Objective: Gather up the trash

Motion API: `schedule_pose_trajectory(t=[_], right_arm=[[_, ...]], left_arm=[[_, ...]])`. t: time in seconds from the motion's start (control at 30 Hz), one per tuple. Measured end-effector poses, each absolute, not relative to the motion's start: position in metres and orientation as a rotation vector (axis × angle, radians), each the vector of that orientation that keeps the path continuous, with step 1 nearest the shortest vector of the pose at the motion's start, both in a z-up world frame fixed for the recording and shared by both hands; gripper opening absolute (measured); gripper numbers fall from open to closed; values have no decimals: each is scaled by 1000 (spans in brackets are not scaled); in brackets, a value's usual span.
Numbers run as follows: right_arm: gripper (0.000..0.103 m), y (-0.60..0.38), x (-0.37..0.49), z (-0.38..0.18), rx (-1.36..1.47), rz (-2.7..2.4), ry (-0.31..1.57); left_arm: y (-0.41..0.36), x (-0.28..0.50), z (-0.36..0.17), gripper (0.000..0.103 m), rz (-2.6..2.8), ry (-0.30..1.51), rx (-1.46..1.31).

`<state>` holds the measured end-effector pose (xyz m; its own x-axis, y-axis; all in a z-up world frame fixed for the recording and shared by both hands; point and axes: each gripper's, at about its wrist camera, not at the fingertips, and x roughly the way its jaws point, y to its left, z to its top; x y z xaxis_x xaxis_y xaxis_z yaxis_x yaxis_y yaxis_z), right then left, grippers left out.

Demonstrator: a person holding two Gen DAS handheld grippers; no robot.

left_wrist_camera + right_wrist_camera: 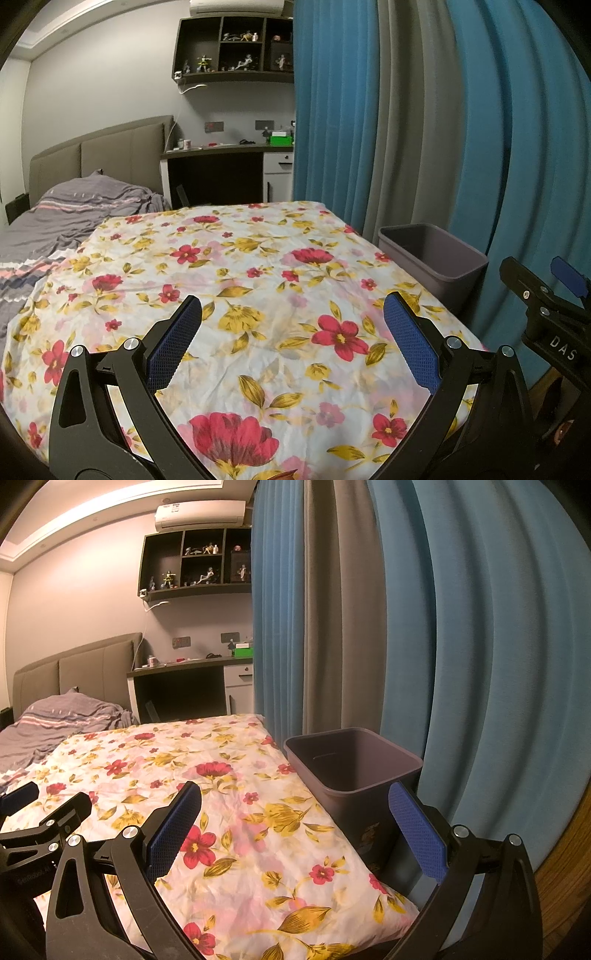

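Note:
A grey-purple trash bin [354, 764] stands on the floor by the bed's right edge, against the curtain; it also shows in the left wrist view as the bin [432, 254]. No loose trash shows on the floral sheet [258, 266]. My left gripper [291, 314] hovers open over the sheet, nothing between its blue pads. My right gripper [295, 805] is open too, spanning the bed edge and the bin's near corner. The right gripper's side shows at the far right of the left wrist view [546, 295].
The blue and grey curtain [406, 627] hangs close behind the bin. A rumpled grey blanket [66, 218] lies toward the padded headboard [103, 155]. A desk [221, 151] and a dark shelf of figurines [236, 48] stand at the far wall. Wooden floor [565, 849] shows at right.

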<state>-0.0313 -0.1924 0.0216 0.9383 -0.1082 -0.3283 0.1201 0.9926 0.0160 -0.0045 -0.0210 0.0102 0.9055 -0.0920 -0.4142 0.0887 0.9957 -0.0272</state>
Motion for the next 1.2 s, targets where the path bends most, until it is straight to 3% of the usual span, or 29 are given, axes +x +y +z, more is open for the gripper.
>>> schedule_pose_trajectory(t=[1.2], right_arm=[[97, -196, -31, 22, 39, -120, 334]], left_arm=[[-22, -5, 11, 97, -99, 427, -10]])
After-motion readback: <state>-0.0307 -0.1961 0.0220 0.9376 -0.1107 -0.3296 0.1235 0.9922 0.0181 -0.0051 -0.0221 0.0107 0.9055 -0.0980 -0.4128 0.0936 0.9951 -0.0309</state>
